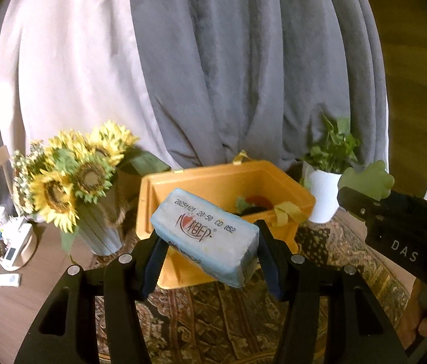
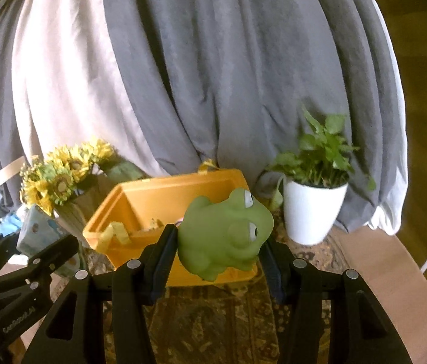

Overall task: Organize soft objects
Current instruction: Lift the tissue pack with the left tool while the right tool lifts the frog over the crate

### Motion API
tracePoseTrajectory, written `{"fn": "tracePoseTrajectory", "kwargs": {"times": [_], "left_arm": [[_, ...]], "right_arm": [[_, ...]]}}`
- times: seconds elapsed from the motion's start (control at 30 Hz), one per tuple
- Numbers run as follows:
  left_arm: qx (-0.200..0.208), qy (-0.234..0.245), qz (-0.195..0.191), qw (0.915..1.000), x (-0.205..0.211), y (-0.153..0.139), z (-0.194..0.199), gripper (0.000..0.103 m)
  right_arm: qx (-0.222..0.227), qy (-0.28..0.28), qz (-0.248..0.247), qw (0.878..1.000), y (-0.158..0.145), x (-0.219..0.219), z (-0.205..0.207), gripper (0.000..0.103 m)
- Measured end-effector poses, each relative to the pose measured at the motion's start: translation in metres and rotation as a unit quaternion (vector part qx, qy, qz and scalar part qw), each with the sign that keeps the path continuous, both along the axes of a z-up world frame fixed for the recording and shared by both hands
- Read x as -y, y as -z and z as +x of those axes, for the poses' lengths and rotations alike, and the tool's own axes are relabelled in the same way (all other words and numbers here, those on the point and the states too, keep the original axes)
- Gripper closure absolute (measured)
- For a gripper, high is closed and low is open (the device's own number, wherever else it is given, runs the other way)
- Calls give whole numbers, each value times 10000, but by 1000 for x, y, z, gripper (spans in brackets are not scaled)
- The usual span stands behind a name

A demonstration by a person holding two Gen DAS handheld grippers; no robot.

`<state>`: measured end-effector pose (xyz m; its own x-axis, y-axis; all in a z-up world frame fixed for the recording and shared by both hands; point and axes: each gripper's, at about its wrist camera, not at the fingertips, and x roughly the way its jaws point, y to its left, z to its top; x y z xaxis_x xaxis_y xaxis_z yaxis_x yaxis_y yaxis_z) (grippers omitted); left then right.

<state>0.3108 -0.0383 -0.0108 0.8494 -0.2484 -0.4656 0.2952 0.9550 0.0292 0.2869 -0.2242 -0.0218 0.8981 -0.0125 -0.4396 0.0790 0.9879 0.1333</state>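
Note:
My left gripper is shut on a light blue tissue pack with printed red and black characters, held tilted just in front of the open yellow bin. My right gripper is shut on a soft green frog toy, held just in front of the same yellow bin. The tissue pack also shows in the right wrist view at the left. The frog's tip shows above the right gripper at the right of the left wrist view. Some soft items lie inside the bin.
A vase of sunflowers stands left of the bin. A white pot with a green plant stands right of it. A patterned mat lies under the bin. Small items and a remote lie at far left. Grey and white curtains hang behind.

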Motion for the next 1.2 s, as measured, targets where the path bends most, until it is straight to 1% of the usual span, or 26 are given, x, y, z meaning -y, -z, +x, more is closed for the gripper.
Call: {"fn": "tracePoseTrajectory", "kwargs": {"times": [0.47,0.87,1.07,1.2], "left_arm": [[297,-209,-73,9993,-11,-23,19,47],[446,-276,-72,9986,-12,-29,54,47],[413,-359,-56,9985,-12,-26,83,47],[283,-433,-42,9987,-12,-19,103,47]], "right_arm": [[301,-193,-61,9993,-22,-11,26,49],[438,-334,-151,9984,-30,-13,62,49],[341,-464,-143,9982,-25,-13,94,49],[201,-562,-96,9982,-17,-12,119,49]]}}
